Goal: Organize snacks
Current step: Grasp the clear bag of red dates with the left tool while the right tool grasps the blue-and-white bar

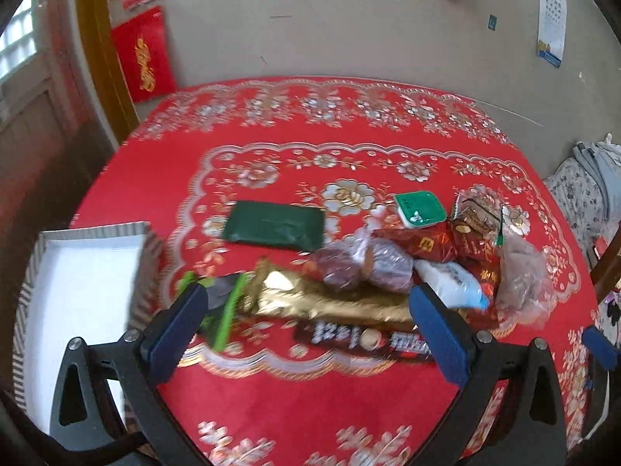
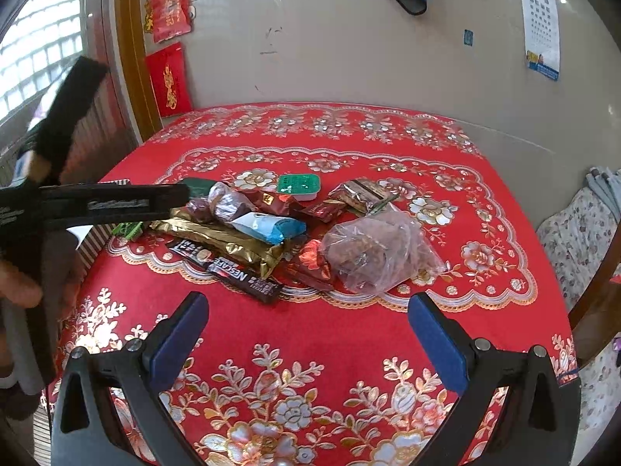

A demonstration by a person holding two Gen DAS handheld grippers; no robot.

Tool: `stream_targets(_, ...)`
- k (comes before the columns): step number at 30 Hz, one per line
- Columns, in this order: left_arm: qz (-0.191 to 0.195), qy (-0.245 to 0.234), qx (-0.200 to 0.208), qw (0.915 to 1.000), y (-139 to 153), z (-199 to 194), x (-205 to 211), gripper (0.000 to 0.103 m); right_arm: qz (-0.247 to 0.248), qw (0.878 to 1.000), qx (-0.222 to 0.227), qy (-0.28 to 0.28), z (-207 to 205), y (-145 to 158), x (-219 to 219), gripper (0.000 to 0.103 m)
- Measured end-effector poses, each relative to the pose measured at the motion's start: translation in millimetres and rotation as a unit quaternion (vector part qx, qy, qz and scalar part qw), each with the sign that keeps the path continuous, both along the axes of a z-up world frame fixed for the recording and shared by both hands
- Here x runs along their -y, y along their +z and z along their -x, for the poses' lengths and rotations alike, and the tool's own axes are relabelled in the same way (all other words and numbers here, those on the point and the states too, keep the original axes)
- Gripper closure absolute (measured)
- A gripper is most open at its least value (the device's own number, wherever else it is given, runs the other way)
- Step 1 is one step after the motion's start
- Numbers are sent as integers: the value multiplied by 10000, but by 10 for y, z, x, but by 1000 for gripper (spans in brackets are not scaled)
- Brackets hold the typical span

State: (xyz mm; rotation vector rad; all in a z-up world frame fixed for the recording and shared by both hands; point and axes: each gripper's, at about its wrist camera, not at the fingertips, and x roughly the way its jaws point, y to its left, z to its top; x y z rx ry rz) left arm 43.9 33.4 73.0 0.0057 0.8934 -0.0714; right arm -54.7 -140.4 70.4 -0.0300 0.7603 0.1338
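At the far left a white box (image 1: 83, 272) with striped cardboard walls sits at the edge of the bench (image 1: 310, 407), cut off by the frame. The left tool (image 1: 306, 310) hangs released over a crinkled gold foil packet (image 1: 330, 303) and a dark flat coffee stick (image 1: 368, 343), beside a matte green pouch (image 1: 275, 225). Rightward, the right tool (image 2: 308, 318) gapes empty short of the snacks, near a cloudy plastic bag (image 2: 376, 256) with unclear contents.

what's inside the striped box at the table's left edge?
In the left wrist view the striped box shows only a bare white floor, with no snacks in the visible part. The left gripper frame hides its near corner, so that part cannot be checked.
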Motion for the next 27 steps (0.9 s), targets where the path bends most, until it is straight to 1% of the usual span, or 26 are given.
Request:
stream_targets(3,-23,-78,-141,9999,-74,-158,123,0,15,10000,-17,-36,-36,5,45,1)
stream_targets(6,-125,-175,-371,9991,-183,-300,245,0,-45,10000,-8,-83,-39,6,103,1)
stream_targets(9,-296,-229,-443,9983,-241,-398,329,0,-126,9999,-33,-99,-58,2,148,1)
stream_targets(11,-261,-192,-455,9984,-267,-446,325,0,-152,9998,-72,-90,-91,-14,166,1)
stream_targets(16,-102,-190,-701,9973,-372,-523,316,0,-195,9996,-213,-44,-192,-50,171,1)
stream_targets(20,71,-147,-888,9959,-448,-605,325,0,-184,9996,-189,-57,-209,-27,174,1)
stream_targets(21,54,-137,-867,9961,-450,-614,333,1,-171,9997,-175,-66,-212,-18,177,1)
stream_targets(22,6,-136,-839,9964,-448,-619,345,5,-162,9997,-167,-78,-215,-13,183,1)
stream_targets(23,-54,-158,-840,9963,-449,-634,363,11,-161,9997,-166,-87,-220,-12,191,1)
stream_targets(25,20,-226,-934,9954,-471,-644,375,22,-184,9996,-182,-91,-232,-13,206,1)
stream_targets(26,52,-255,-1004,9946,-487,-648,382,25,-193,9996,-199,-87,-242,-15,210,1)
stream_targets(27,-15,-261,-1000,9946,-500,-642,399,26,-202,9995,-216,-89,-258,-16,209,1)
